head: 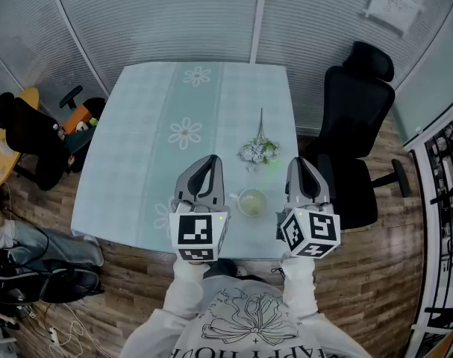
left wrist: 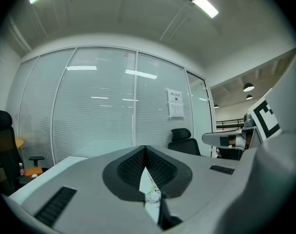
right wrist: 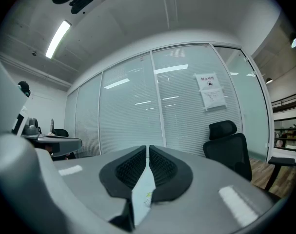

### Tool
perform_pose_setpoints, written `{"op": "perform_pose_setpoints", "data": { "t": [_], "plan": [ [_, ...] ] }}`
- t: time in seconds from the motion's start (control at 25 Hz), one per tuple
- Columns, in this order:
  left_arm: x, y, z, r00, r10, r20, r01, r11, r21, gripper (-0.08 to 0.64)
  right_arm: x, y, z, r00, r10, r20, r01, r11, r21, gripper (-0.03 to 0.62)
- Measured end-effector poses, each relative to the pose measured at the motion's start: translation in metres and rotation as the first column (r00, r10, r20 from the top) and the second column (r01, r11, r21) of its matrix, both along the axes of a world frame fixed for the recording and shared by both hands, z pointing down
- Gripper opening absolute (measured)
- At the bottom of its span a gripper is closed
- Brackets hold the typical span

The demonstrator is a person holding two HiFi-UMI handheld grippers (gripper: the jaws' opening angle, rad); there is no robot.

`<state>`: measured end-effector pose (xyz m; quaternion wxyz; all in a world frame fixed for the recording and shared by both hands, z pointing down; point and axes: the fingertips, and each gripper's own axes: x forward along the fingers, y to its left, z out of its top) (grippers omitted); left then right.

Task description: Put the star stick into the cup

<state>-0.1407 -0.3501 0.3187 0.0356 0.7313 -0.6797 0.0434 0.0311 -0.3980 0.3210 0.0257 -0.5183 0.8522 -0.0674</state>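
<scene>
Closed, empty left gripper (head: pixel 210 160) and right gripper (head: pixel 298 162) flank the cup (head: pixel 251 202); reaching past for the far star stick (head: pixel 259 148) risks tipping that cup

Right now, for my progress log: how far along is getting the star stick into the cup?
Nothing looks done: the star stick lies on the table beyond the cup, not in it. Nothing is in hand: the left tongs and right tongs are shut and empty, flanking the cup. Left to do: grasp the stick, stand it in the cup.
</scene>
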Motion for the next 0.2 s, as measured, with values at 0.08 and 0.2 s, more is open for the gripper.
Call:
{"op": "perform_pose_setpoints", "data": {
  "t": [0.08, 0.2],
  "plan": [
    [0.0003, -0.0001, 0.0004, 1.0, 0.0, 0.0, 0.0, 1.0, 0.0, 0.006, 0.0004, -0.0004, 0.0009, 1.0, 0.0, 0.0, 0.0, 1.0, -0.002, 0.029],
    [0.0009, -0.0011, 0.0001, 1.0, 0.001, -0.003, -0.001, 1.0, 0.002, 0.006, 0.0002, -0.0015, 0.0022, 1.0, 0.0, -0.001, 0.0, 1.0, -0.005, 0.029]
  ]
}}
